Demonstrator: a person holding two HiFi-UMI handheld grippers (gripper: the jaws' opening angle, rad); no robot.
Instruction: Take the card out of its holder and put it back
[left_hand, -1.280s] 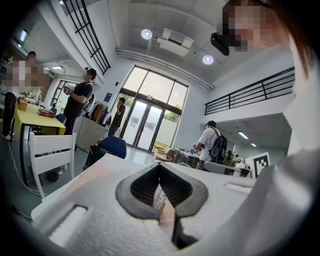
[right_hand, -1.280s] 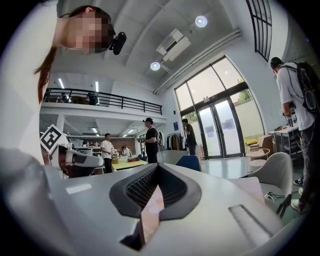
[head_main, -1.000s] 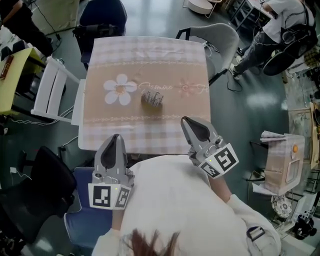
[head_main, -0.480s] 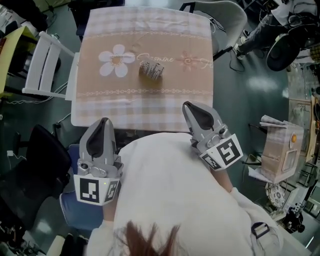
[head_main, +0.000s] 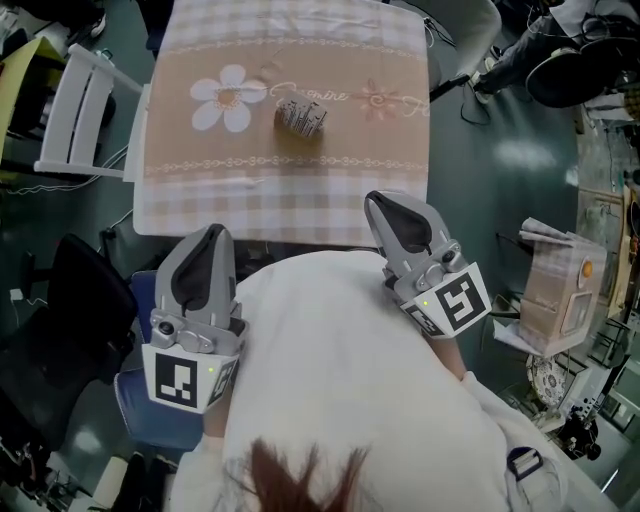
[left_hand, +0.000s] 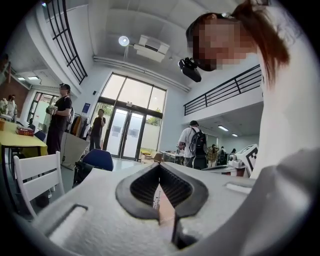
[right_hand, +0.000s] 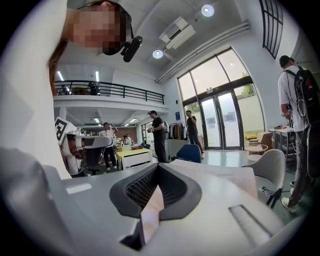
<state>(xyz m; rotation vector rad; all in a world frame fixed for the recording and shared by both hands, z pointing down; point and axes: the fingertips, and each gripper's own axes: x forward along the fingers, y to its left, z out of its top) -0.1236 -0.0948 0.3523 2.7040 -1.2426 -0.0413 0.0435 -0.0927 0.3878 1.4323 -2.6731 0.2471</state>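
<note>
Comparing against a second ago, we see the table (head_main: 330, 190) has slid to the top of the frame and the card holder (head_main: 300, 116) with it. It sat mid-frame then and now stands upper centre, just right of the flower print (head_main: 224, 103). The left gripper (head_main: 205, 238) and right gripper (head_main: 388, 204) hang lower centre, well apart from the holder. Both have their jaws pressed together on nothing (each gripper view shows only open room past the tips). We judge the task not yet begun. The card itself is too small to make out.
</note>
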